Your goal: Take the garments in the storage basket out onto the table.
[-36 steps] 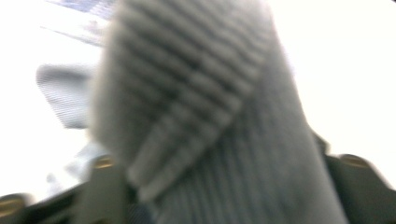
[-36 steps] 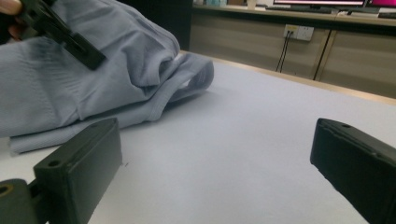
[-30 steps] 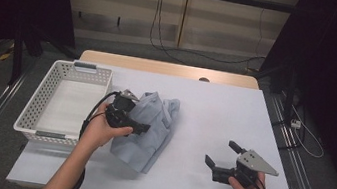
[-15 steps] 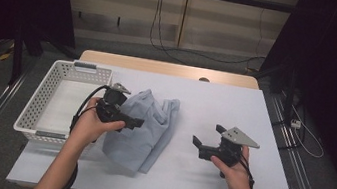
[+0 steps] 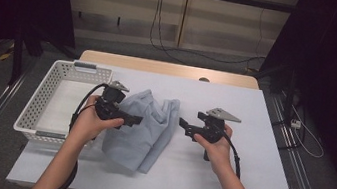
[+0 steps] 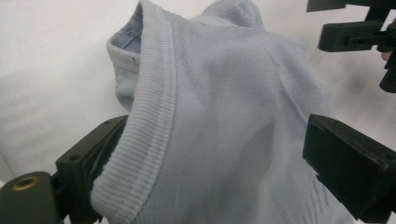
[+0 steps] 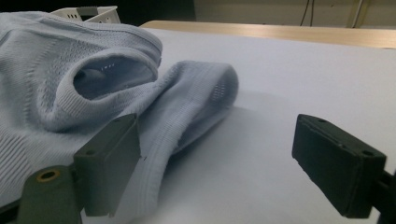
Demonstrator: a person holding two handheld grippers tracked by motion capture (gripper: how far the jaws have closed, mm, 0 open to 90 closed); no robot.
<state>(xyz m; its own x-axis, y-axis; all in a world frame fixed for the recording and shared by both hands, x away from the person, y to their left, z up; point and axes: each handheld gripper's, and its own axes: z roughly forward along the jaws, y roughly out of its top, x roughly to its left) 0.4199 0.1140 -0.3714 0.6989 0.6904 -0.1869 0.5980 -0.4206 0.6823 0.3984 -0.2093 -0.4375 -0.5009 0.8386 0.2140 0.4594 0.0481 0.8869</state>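
A pale blue knit garment (image 5: 144,126) lies crumpled on the white table (image 5: 247,162). My left gripper (image 5: 135,119) is over the garment's left side. In the left gripper view its jaws stand wide apart, with the garment (image 6: 224,116) bulging between them and a ribbed hem draped against the left jaw. My right gripper (image 5: 192,120) is just off the garment's right edge and is open; its jaws have just been closing a little. Between them I see bare table and, by the left jaw, a ribbed fold of the garment (image 7: 187,107).
A white perforated basket (image 5: 32,114) stands at the table's left edge, close behind my left hand. A wooden strip (image 5: 170,68) runs along the table's far edge. The other gripper (image 6: 355,32) shows at the top right of the left gripper view.
My right gripper has moved left across the table, from near the right front to the garment's right edge. The left gripper has stayed at the garment's left side.
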